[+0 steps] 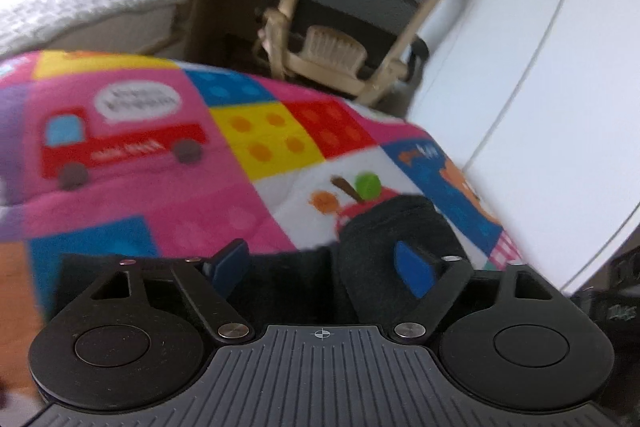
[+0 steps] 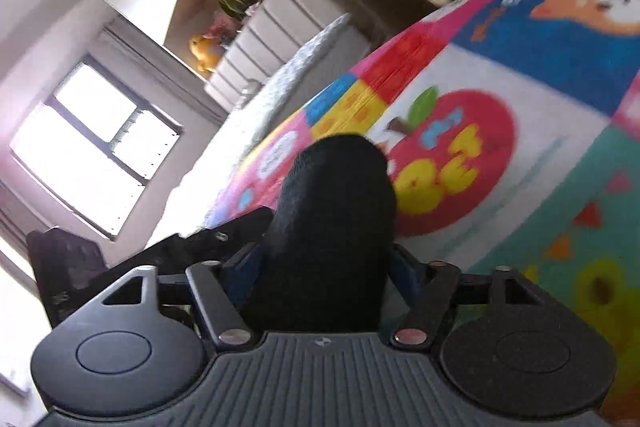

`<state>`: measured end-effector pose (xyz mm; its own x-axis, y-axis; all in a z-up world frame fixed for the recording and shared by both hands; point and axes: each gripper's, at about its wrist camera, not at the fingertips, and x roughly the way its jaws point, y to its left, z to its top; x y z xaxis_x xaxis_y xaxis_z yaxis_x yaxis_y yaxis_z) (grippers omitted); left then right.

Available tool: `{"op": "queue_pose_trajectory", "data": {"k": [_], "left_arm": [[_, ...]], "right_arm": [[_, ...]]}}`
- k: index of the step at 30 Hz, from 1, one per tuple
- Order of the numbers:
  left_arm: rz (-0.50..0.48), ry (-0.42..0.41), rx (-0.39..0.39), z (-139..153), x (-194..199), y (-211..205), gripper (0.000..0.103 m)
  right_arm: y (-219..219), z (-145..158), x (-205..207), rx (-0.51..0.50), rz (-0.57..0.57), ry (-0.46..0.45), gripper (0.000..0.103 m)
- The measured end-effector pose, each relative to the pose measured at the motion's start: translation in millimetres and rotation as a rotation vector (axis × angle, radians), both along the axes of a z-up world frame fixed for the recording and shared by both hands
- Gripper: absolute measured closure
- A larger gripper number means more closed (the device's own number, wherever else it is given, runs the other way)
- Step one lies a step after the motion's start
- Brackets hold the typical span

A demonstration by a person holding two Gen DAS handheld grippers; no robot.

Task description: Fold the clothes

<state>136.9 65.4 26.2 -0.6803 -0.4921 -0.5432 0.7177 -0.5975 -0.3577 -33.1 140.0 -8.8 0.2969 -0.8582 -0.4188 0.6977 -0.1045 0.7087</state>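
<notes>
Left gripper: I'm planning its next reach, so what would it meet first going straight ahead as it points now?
Probably the black garment, which already lies between the open jaws of the left gripper, bunched near the right one. Beyond it is the colourful play mat. Depth is unclear in the blur.

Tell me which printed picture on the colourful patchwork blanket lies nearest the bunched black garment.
The red apple with a green leaf, right behind the black garment on the blanket's white patch. The red truck and orange animal sit farther off.
</notes>
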Motion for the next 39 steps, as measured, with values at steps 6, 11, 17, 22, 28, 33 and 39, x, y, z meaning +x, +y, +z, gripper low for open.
{"op": "queue_pose_trajectory", "data": {"k": [6,11,17,22,28,33,39], "left_arm": [[0.181,0.008,-0.037,20.8,74.8,-2.7,0.014],[0.228,-0.050,0.100,-7.2,87.6,-15.7,0.018],[0.138,-0.103,0.105,-19.9,54.6,-18.4,0.051],[0.016,-0.074,0.076,-9.9,6.7,-20.4,0.050],[0.084,-0.103,-0.025,8.9,-14.0,-15.8,0.031],[0.096,-0.092,-0.190,38.6,-7.1,6.1,0.013],[-0.068,-0.068,-0.154,43.3,-27.4,8.0,0.010]], "right_arm": [[1.0,3.2,-3.0,-0.011,0.014,0.045,0.052],[5.4,1.5,-8.9,-0.025,0.001,0.022,0.054],[13.6,5.8,-22.9,-0.042,-0.034,0.024,0.062],[21.1,18.5,-37.3,-0.035,-0.098,0.109,0.062],[17.1,34.0,-15.5,-0.001,-0.092,0.350,0.061],[2.0,44.1,26.1,-0.016,-0.049,0.544,0.052],[-13.6,49.4,67.9,-0.034,0.029,0.713,0.045]]}}
